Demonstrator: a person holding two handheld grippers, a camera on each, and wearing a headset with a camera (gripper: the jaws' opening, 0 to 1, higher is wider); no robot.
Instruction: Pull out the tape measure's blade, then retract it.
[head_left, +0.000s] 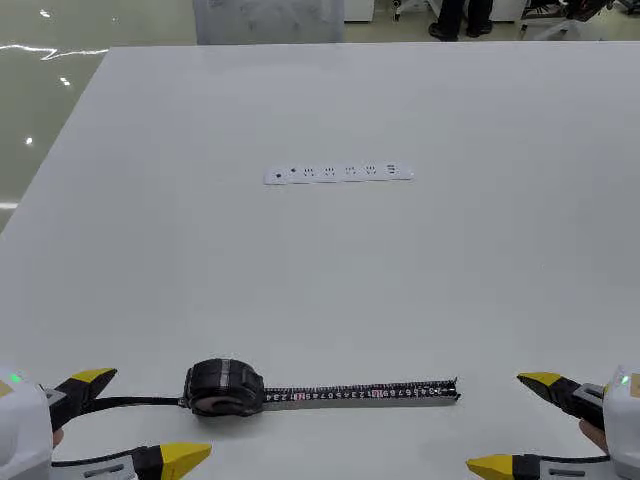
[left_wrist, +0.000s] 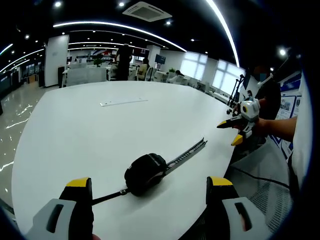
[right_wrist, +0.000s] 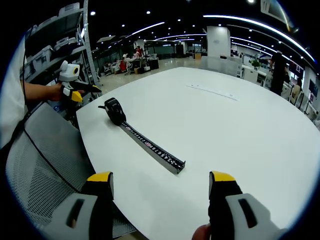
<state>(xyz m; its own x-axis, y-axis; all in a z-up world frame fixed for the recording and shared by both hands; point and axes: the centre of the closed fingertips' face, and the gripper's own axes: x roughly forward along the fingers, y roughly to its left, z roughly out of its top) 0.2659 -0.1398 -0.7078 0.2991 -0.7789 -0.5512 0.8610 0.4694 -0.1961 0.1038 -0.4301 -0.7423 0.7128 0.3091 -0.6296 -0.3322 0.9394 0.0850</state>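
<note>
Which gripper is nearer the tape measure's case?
The left gripper, right beside the black case; the right gripper sits off the far end of the extended blade.

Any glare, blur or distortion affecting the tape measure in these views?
Head view: sharp and evenly lit; glare streaks the floor beside the table. Left gripper view: fisheye curves the table edge, tape measure crisp. Right gripper view: same curving, blade in focus.

Left claw (head_left: 140, 418) low in the bottom left corner, jaws spread wide, yellow tips pointing right. Right claw (head_left: 512, 422) mirrors it bottom right, jaws parted, tips pointing left.
</note>
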